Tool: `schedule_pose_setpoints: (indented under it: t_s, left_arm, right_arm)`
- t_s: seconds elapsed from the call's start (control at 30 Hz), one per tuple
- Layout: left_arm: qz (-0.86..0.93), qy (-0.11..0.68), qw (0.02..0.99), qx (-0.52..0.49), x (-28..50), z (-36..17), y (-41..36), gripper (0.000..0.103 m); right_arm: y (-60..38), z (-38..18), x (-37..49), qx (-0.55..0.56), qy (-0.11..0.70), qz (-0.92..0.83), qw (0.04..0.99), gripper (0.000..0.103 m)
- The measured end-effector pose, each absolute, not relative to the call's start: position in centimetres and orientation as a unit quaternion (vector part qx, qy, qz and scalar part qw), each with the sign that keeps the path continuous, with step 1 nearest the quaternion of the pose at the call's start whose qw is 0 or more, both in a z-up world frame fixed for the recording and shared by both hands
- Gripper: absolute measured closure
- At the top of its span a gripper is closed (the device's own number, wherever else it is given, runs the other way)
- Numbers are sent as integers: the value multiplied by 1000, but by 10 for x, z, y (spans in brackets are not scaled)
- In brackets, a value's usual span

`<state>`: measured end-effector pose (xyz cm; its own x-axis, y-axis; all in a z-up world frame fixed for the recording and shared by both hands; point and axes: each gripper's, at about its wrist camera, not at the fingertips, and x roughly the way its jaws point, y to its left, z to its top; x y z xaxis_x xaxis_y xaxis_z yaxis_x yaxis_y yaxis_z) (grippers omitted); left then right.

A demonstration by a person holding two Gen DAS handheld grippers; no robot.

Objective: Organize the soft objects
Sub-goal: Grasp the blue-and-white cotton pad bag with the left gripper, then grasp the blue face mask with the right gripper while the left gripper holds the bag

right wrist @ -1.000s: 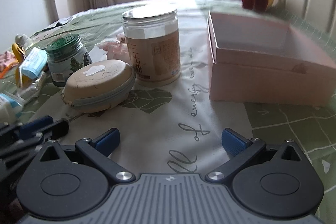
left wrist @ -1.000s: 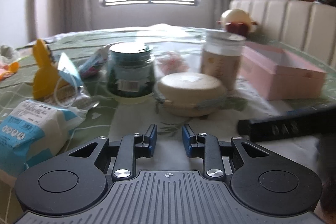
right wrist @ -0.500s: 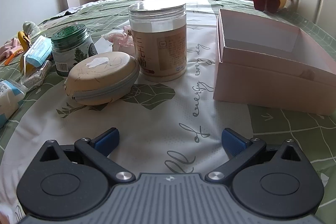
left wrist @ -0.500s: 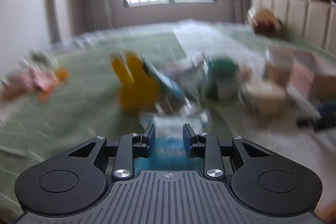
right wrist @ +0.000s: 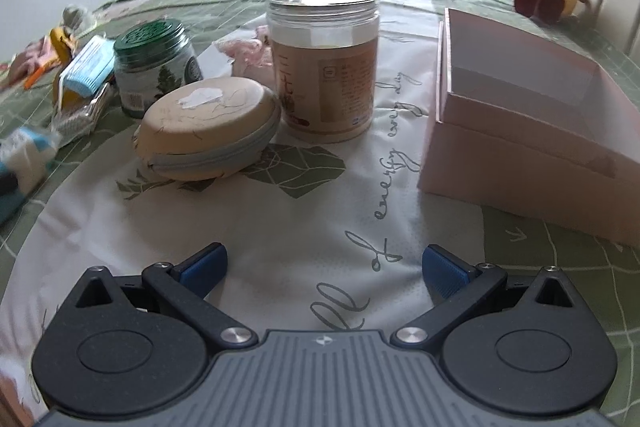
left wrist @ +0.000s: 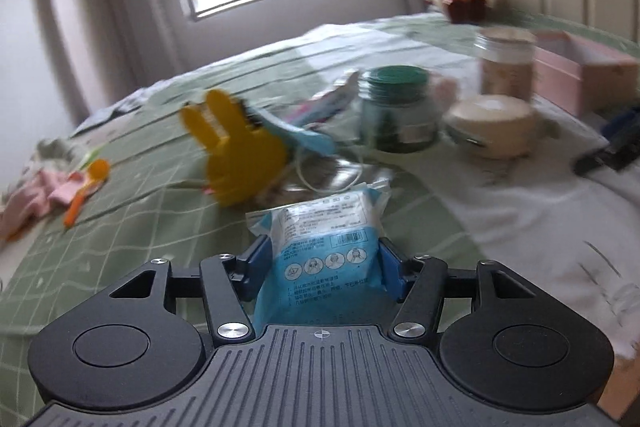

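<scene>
We are at the pick-up step: our left claw (left wrist: 322,263) straddles the blue-and-white mask packet (left wrist: 326,227), which lies on the green checked cover of the bed (left wrist: 120,211) just in front of the yellow bunny-shaped toy (left wrist: 236,155). Its jaws are opening, with the packet between the pads; whether they press on it we cannot tell. We judge the next move calls for closing gently on the soft packet, lifting it and carrying it towards the pink box (right wrist: 528,131), well to the right of the toy. The left claw points shallowly downward. Our right claw (right wrist: 324,267) hangs released and empty, tilted down, near the box.
</scene>
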<state>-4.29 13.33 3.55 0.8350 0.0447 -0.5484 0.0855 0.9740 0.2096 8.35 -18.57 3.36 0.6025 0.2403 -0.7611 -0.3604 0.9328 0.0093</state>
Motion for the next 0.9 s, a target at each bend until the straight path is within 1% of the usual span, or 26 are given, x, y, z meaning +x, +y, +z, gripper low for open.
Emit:
schedule_pose_setpoints:
  t_s: [0.03,0.1,0.13,0.2,0.3,0.4,0.43,0.47,0.5,0.57,0.6,0.63,0.7,0.77,0.9]
  left_arm:
    - [-8,288,953,98,-41,37,142,39]
    - [-7,287,956,59,-36,37,157,39]
    - [-9,288,957,39,-34,37,164,39]
    - [-18,296,955,5,-29,36,175,39]
    - [-41,307,950,-47,-25,41,190,44]
    - [-65,300,948,-89,-32,48,205,46]
    - [-71,294,949,-95,-35,50,208,47]
    - [-74,285,951,-97,-40,54,214,47]
    - [-73,276,954,-95,-46,58,219,47]
    - [-63,263,958,-95,-56,65,234,47]
    - [-56,258,959,-101,-60,68,244,47]
    - [-53,253,960,-110,-62,70,253,47]
    - [-49,241,960,-135,-65,74,274,47]
    - [-45,231,958,-163,-64,76,291,47]
    - [-46,220,956,-188,-59,74,314,47]
  right_arm:
    - [-183,37,84,-80,418,167,890,0]
    - [-177,49,83,-81,417,167,890,6]
    - [-172,59,80,-78,407,172,894,7]
    - [-156,84,77,-74,381,184,903,7]
    - [-120,120,82,-79,349,217,908,7]
    - [-70,147,98,-94,327,256,905,7]
    - [-49,152,105,-108,319,264,904,9]
    - [-35,156,110,-118,316,270,902,18]
    - [-15,158,118,-131,317,284,896,24]
    - [13,158,133,-143,329,303,883,52]
    - [27,158,145,-146,339,312,875,57]
    - [39,160,157,-142,350,318,869,60]
    - [63,165,185,-118,377,332,857,60]
    - [92,164,220,-93,426,352,828,60]
    - [142,141,269,-81,486,333,804,59]
